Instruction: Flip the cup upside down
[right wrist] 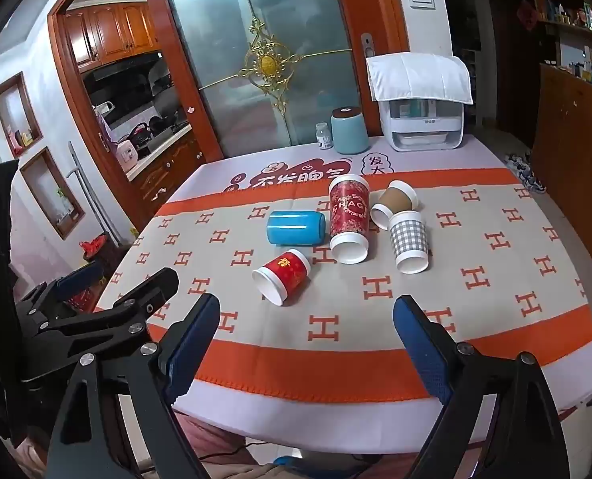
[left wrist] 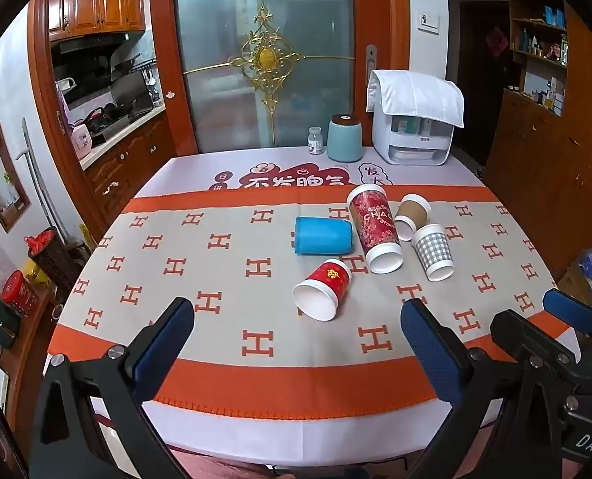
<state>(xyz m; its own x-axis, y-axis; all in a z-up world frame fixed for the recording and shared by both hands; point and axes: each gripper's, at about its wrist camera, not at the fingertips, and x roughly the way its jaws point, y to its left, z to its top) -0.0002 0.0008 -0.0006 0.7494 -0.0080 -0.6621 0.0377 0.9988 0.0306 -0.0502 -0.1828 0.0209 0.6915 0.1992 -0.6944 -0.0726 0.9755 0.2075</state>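
The left gripper [left wrist: 297, 319] hangs released over the near orange border of the tablecloth [left wrist: 224, 271], its blue-padded fingers spread wide with nothing between them; the right gripper [right wrist: 307, 317] is spread the same way, also empty. Each view catches the other tool at its edge: the left wrist view shows the right gripper low at the right, cut off by the frame, and the right wrist view shows the left gripper low at the left, half hidden behind black linkage. Five cups lie on their sides in a cluster past the fingertips, toward the middle right of the table. Nearest is the small red cup [left wrist: 323, 290], its white mouth facing the near left. Behind it lies the blue cup [left wrist: 323, 236], with its closed end facing left in the right wrist view. The tall red cup [left wrist: 373, 228] lies just right of the blue one, touching it or nearly so, mouth toward the near side. Right of that are the checked cup [left wrist: 432, 252] and, farther back, the brown cup [left wrist: 412, 215]; whether these two touch cannot be told. The mouths that show look white inside. At the far edge stand a small white bottle [left wrist: 315, 140], a teal canister [left wrist: 344, 138] with a dark lid and a white appliance [left wrist: 413, 139] draped with a cloth [left wrist: 415, 94]; its contents are hard to make out.
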